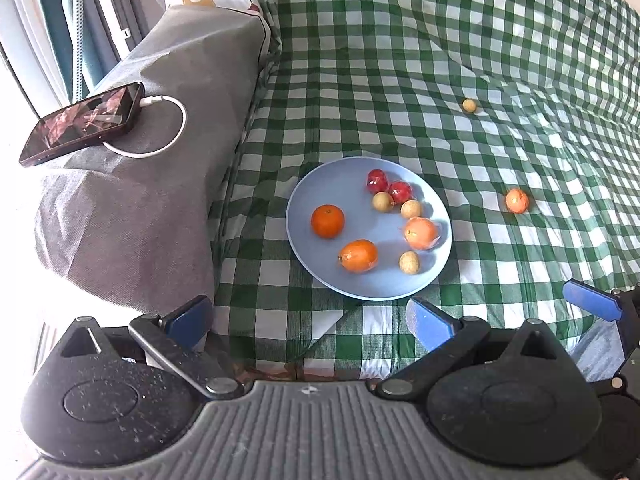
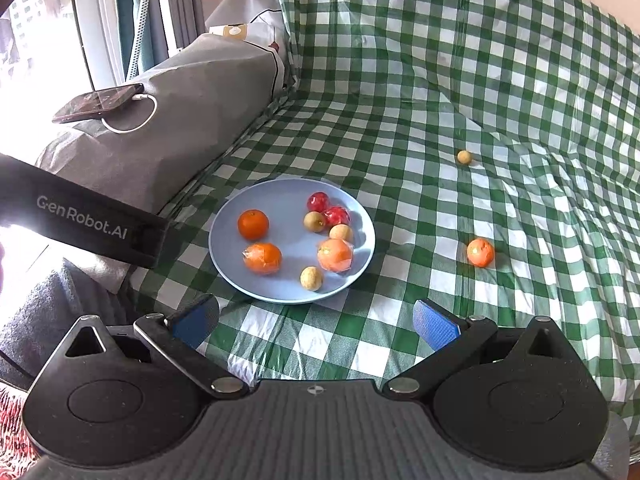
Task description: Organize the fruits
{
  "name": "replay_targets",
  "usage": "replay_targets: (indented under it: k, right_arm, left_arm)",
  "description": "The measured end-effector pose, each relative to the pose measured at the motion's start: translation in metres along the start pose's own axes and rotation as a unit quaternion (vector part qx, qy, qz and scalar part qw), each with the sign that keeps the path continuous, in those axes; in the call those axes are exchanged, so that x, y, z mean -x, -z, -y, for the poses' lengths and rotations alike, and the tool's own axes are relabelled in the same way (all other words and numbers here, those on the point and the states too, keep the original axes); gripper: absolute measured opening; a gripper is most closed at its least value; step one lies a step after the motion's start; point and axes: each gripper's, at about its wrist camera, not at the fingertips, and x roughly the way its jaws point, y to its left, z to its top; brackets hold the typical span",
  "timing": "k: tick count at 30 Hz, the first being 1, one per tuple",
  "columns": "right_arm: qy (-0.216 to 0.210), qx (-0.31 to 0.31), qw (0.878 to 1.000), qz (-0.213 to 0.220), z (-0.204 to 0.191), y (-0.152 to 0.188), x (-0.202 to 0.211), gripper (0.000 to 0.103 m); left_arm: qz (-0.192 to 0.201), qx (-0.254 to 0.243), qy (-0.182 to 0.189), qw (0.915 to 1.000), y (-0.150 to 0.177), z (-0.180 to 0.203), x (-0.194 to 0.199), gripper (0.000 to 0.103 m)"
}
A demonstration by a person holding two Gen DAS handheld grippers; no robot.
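A light blue plate (image 1: 304, 216) (image 2: 224, 240) lies on the green checked cloth. It holds three oranges, two red fruits (image 1: 377, 181) (image 2: 318, 202) and three small tan fruits. One orange (image 1: 517, 201) (image 2: 480, 252) and one small tan fruit (image 1: 469, 105) (image 2: 464, 157) lie on the cloth to the right of the plate. My left gripper (image 1: 310, 322) is open and empty, just in front of the plate. My right gripper (image 2: 316, 320) is open and empty, in front of the plate; one of its fingers (image 1: 592, 300) shows in the left wrist view.
A grey covered cushion (image 1: 160, 168) (image 2: 180, 120) stands left of the plate, with a phone (image 1: 84, 124) (image 2: 98, 102) on a white cable on top. A window and curtain are at the far left. The left gripper's black body (image 2: 80, 220) crosses the right wrist view's left side.
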Motion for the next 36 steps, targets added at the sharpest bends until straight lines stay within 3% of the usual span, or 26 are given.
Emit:
replay_targets:
  k: [10,16,20,26,31,36]
  right_arm:
    - [0.026,-0.069,0.997,-0.015,0.043,0.007,-0.037,0.102]
    - [0.101,-0.118,0.988,0.014,0.111,0.008,-0.08,0.102]
    - [0.112,-0.12,0.986,0.027,0.158,0.01,-0.136,0.102]
    - [0.128,-0.127,0.983,0.038,0.203,0.012,-0.198,0.102]
    - [0.179,-0.148,0.97,0.068,0.23,0.02,-0.202,0.102]
    - [0.215,-0.177,0.958,0.063,0.249,0.026,-0.196,0.102]
  left_arm:
    - [-0.037,-0.011,-0.009,0.9992,-0.029,0.019,-0.031,0.103]
    - [-0.042,-0.027,-0.012,0.9987,-0.062,0.043,-0.063,0.103]
    - [-0.042,-0.045,-0.011,0.998,-0.089,0.068,-0.087,0.103]
    - [-0.036,-0.072,-0.002,0.9967,-0.134,0.113,-0.127,0.103]
    - [0.01,-0.105,0.04,0.9937,-0.181,0.167,-0.173,0.103]
    - [0.021,-0.14,0.069,0.9876,-0.227,0.231,-0.242,0.103]
